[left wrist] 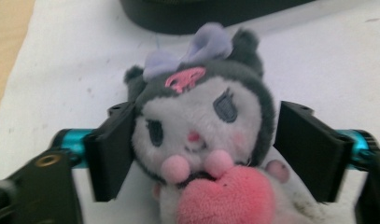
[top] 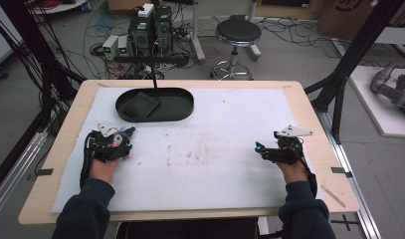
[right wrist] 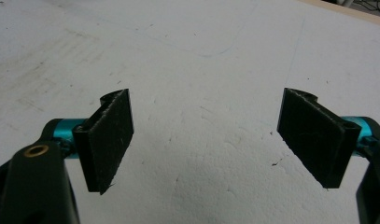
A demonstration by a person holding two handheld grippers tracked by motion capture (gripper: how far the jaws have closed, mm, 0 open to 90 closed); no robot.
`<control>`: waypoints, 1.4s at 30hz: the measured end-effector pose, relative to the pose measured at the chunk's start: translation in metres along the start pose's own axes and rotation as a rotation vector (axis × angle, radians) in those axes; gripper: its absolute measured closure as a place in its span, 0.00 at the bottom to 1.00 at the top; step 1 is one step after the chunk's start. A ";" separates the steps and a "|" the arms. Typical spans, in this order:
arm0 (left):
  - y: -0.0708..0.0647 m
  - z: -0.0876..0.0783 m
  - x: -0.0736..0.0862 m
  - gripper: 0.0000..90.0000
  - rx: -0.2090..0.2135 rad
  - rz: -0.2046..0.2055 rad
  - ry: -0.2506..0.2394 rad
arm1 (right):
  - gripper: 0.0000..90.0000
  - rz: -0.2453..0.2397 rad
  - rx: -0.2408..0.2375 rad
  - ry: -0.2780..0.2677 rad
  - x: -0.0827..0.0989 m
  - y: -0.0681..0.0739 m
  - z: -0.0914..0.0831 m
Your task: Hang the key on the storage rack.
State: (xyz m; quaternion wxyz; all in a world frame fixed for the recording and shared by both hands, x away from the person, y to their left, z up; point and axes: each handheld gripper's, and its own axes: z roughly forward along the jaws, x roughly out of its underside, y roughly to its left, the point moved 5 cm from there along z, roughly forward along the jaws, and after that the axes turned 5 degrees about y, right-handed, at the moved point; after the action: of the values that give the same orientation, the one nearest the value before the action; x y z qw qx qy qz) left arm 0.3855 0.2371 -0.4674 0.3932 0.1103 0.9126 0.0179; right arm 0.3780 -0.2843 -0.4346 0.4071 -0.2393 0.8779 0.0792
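A small plush toy (left wrist: 201,126) with a grey hood, a lilac bow, a white face and a pink heart at its front lies on the white mat between the jaws of my left gripper (left wrist: 207,116). The jaws stand wide apart; the left pad (left wrist: 114,149) touches the toy's head and the right pad (left wrist: 309,144) stays just clear of it. In the high view my left gripper (top: 125,138) rests at the mat's left, just below the tray. My right gripper (top: 262,149) lies at the right side, open over bare mat (right wrist: 206,116).
A black oval tray (top: 177,105) sits at the back left of the white mat (top: 215,149), with a dark flat square (top: 140,105) lying in it; its rim (left wrist: 201,16) is just beyond the toy. Wooden table edges frame the mat. A stool (top: 237,35) and electronics stand behind.
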 end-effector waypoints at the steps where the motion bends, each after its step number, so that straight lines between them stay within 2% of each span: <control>1: 0.000 0.000 0.000 0.34 0.000 0.000 0.000 | 0.21 0.002 0.001 0.000 0.000 0.000 0.000; 5: 0.002 -0.002 -0.001 0.41 0.021 0.003 0.001 | 0.21 0.001 0.001 -0.001 0.000 0.000 0.000; 6: 0.004 -0.003 -0.003 0.42 0.032 -0.012 -0.008 | 0.21 0.002 0.001 -0.001 0.000 0.000 0.000; 7: 0.005 -0.006 -0.005 0.42 0.047 -0.023 -0.029 | 0.21 0.002 0.001 -0.001 0.000 0.000 0.000; 8: 0.008 -0.015 -0.014 0.43 0.070 -0.037 -0.075 | 0.21 0.004 0.000 -0.003 0.000 0.000 -0.001; 10: 0.009 -0.020 -0.020 0.43 0.083 -0.034 -0.091 | 0.21 0.005 0.002 -0.004 0.000 -0.001 -0.001; 12: 0.011 -0.031 -0.034 0.43 0.099 -0.023 -0.127 | 0.21 0.003 0.003 -0.003 0.000 -0.002 0.000; 13: 0.014 -0.040 -0.049 0.43 0.117 -0.021 -0.159 | 0.21 0.005 -0.001 -0.002 0.000 -0.001 0.000; 15: 0.016 -0.048 -0.063 0.43 0.144 -0.037 -0.190 | 0.21 0.004 0.002 -0.005 0.000 -0.002 0.000; 16: 0.018 -0.050 -0.070 0.43 0.155 -0.043 -0.200 | 0.21 0.006 0.000 -0.006 0.000 -0.002 0.000; 17: 0.018 -0.050 -0.070 0.43 0.155 -0.043 -0.200 | 0.21 0.010 -0.002 -0.005 0.000 -0.002 0.000; 18: 0.021 -0.054 -0.083 0.43 0.169 -0.045 -0.221 | 0.21 0.007 -0.001 -0.008 0.000 -0.003 -0.001; 20: 0.025 -0.058 -0.097 0.43 0.181 -0.049 -0.245 | 0.21 0.008 -0.002 -0.011 -0.001 -0.003 -0.001; 21: 0.025 -0.058 -0.097 0.43 0.181 -0.049 -0.245 | 0.21 0.008 -0.002 -0.012 -0.001 -0.003 -0.001; 23: 0.028 -0.060 -0.110 0.43 0.184 -0.047 -0.257 | 0.21 0.008 -0.005 -0.012 -0.001 -0.003 -0.001; 24: 0.032 -0.060 -0.123 0.43 0.179 -0.035 -0.264 | 0.21 0.008 -0.005 -0.012 -0.001 -0.003 -0.001; 25: 0.032 -0.060 -0.123 0.43 0.179 -0.035 -0.264 | 0.21 0.008 -0.005 -0.012 -0.001 -0.003 -0.001; 29: 0.040 -0.058 -0.148 0.43 0.177 -0.043 -0.288 | 0.21 0.013 -0.008 -0.011 0.000 -0.005 -0.001; 30: 0.044 -0.054 -0.160 0.43 0.171 -0.048 -0.289 | 0.21 0.015 -0.010 -0.013 0.000 -0.005 -0.001; 34: 0.053 -0.043 -0.180 0.43 0.158 -0.084 -0.293 | 0.21 0.015 -0.014 -0.018 -0.001 -0.006 -0.001; 39: 0.058 -0.030 -0.193 0.43 0.150 -0.108 -0.293 | 0.21 0.023 -0.020 -0.024 -0.001 -0.007 -0.001; 42: 0.060 -0.023 -0.195 0.43 0.146 -0.121 -0.286 | 0.21 0.029 -0.023 -0.025 -0.001 -0.008 -0.001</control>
State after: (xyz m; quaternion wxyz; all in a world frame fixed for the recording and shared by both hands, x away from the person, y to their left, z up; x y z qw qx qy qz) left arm 0.5100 0.2548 -0.3047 0.5102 0.0851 0.8513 -0.0880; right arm 0.3815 -0.2909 -0.4327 0.4141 -0.2301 0.8752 0.0981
